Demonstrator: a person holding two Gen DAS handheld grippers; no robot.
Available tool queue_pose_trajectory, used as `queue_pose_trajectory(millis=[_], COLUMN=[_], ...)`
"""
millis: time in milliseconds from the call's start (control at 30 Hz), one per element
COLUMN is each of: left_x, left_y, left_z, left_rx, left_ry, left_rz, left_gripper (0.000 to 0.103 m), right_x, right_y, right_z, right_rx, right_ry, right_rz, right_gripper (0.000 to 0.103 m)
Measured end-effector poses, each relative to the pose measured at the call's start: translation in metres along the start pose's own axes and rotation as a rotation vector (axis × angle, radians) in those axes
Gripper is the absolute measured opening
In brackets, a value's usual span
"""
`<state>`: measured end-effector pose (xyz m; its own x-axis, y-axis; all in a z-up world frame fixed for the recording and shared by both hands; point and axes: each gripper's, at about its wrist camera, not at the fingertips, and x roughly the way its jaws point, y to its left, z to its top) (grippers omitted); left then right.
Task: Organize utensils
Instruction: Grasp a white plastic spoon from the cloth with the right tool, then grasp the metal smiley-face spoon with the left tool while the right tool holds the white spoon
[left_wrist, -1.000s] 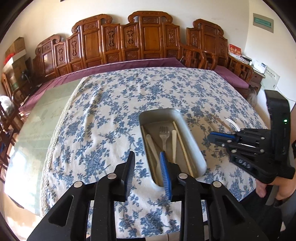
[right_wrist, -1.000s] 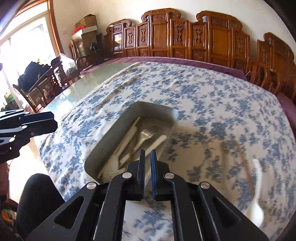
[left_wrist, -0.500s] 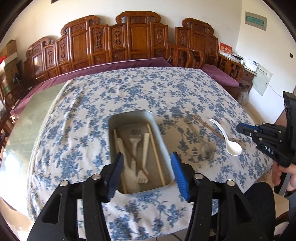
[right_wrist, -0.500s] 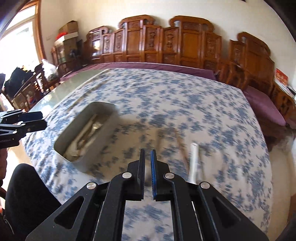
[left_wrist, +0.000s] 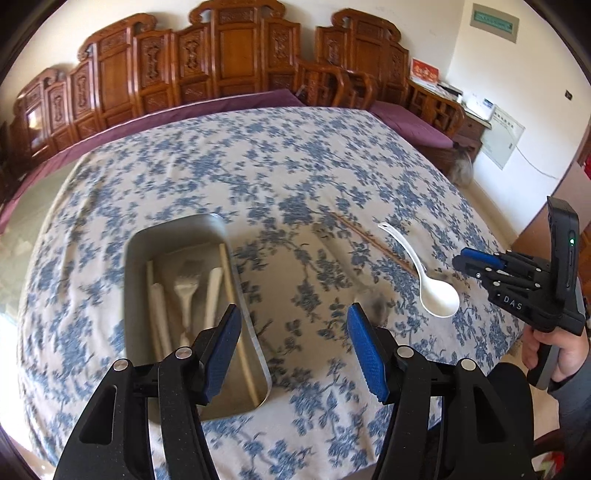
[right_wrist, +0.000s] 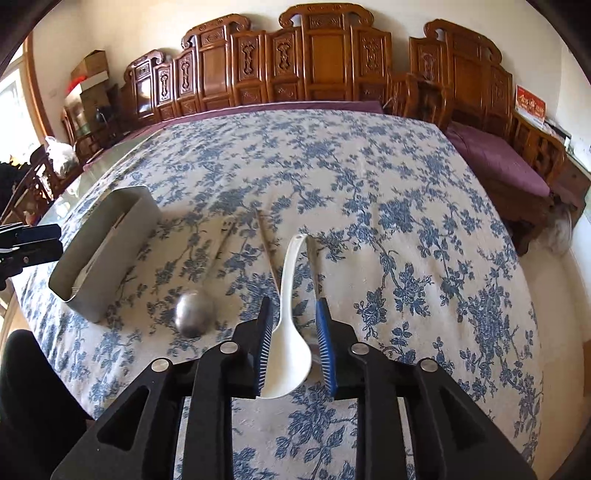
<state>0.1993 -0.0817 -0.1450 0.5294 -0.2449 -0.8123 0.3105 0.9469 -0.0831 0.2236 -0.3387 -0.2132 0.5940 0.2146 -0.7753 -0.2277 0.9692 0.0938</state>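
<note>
A grey metal tray (left_wrist: 136, 266) holds a pale fork (left_wrist: 186, 291), chopsticks and other pale utensils; it also shows in the right wrist view (right_wrist: 92, 258). A white ceramic spoon (right_wrist: 290, 317) lies on the floral tablecloth, its bowl between the open fingers of my right gripper (right_wrist: 293, 306). It also shows in the left wrist view (left_wrist: 432, 284), just left of the right gripper (left_wrist: 476, 258). A metal spoon (right_wrist: 194, 312) and a wooden chopstick (right_wrist: 267, 251) lie left of it. My left gripper (left_wrist: 291, 325) is open and empty, hovering over the tray's right edge.
The blue-flowered tablecloth (right_wrist: 369, 184) covers a large table. Carved wooden chairs (right_wrist: 325, 66) line the far wall, with purple cushions (right_wrist: 495, 158) at the right. The table's near edge lies just under both grippers.
My right gripper has swung right from the tray to the white spoon and opened around its bowl. My left gripper has opened wider and shifted right of the tray.
</note>
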Motion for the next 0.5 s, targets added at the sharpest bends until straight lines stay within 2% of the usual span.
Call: queue_pose_trajectory(millis=[233, 500], left_x=[0.034, 0.057], left_y=[-0.013, -0.022], left_z=[0.011, 0.013], left_rx=[0.027, 0.039], left_ry=[0.043, 0.077], left_rz=[-0.036, -0.059], left_gripper=[0.057, 0.057], right_x=[0.028, 0.061], right_y=[-0.002, 0.004], right_z=[0.014, 0.006], right_rx=[0.004, -0.014], right_ry=[0.056, 0.128], right_rz=[0.027, 0.054], right_gripper=[0.027, 0.027])
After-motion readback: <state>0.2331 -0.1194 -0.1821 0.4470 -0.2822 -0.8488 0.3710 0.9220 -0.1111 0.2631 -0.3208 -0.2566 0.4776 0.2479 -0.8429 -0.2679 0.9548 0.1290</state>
